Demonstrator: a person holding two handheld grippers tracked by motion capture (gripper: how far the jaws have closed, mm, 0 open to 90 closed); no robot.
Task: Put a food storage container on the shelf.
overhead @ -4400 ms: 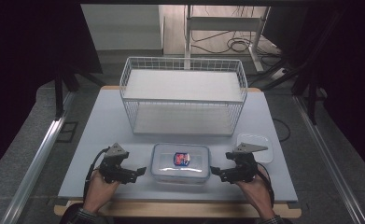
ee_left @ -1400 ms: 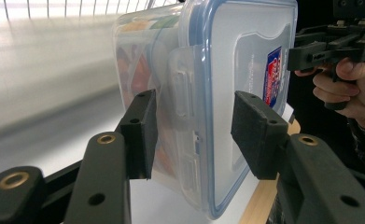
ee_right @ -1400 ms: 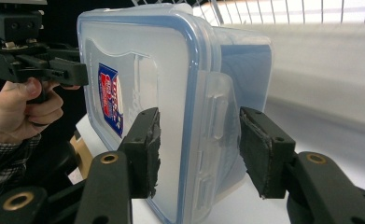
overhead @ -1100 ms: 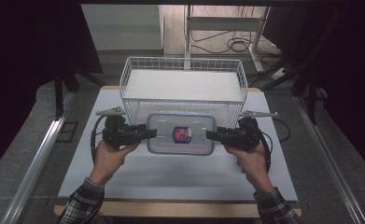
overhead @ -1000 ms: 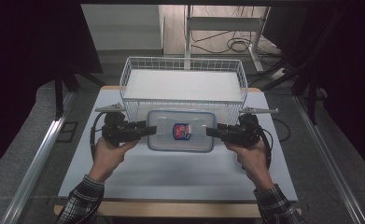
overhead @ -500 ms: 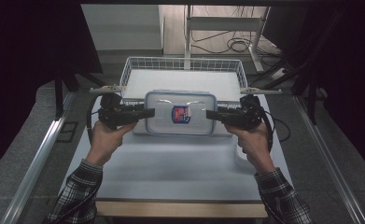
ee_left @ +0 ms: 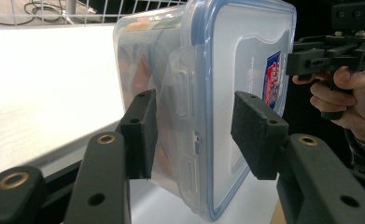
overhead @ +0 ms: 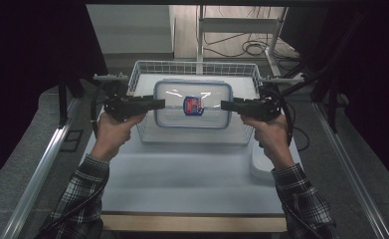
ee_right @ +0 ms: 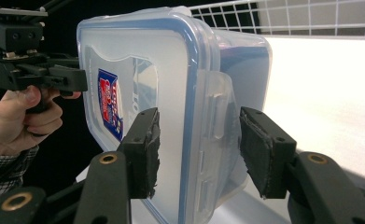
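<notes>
The box (overhead: 192, 104) is a clear plastic tub with a blue-edged lid and a red and blue sticker on top. It is up in the air, flat side up, just over the wire basket (overhead: 194, 107) at the back of the table (overhead: 182, 184).

Two tools hold it, one at each short end. The left tool (overhead: 157, 104) is clenched on the left end, one pad on the lid and one under the tub, right over the clip there. The right tool (overhead: 227, 105) grips the right end the same way. Both sets of pads (ee_left: 257, 135) press flat on the plastic.

The box looks stiff and hard, so it will not bend or fold. Its sides are smooth and shiny, so it could slip if the squeeze goes soft. Something orange seems to be inside, but it is too blurry to tell what, so the box may be a bit heavy. The ends by the clips are the best place to hold it, since the clips give the pads a bump to catch on. Both hands must go down together, or the box will tip.

A small white dish (overhead: 261, 162) sits on the table near the right arm.
</notes>
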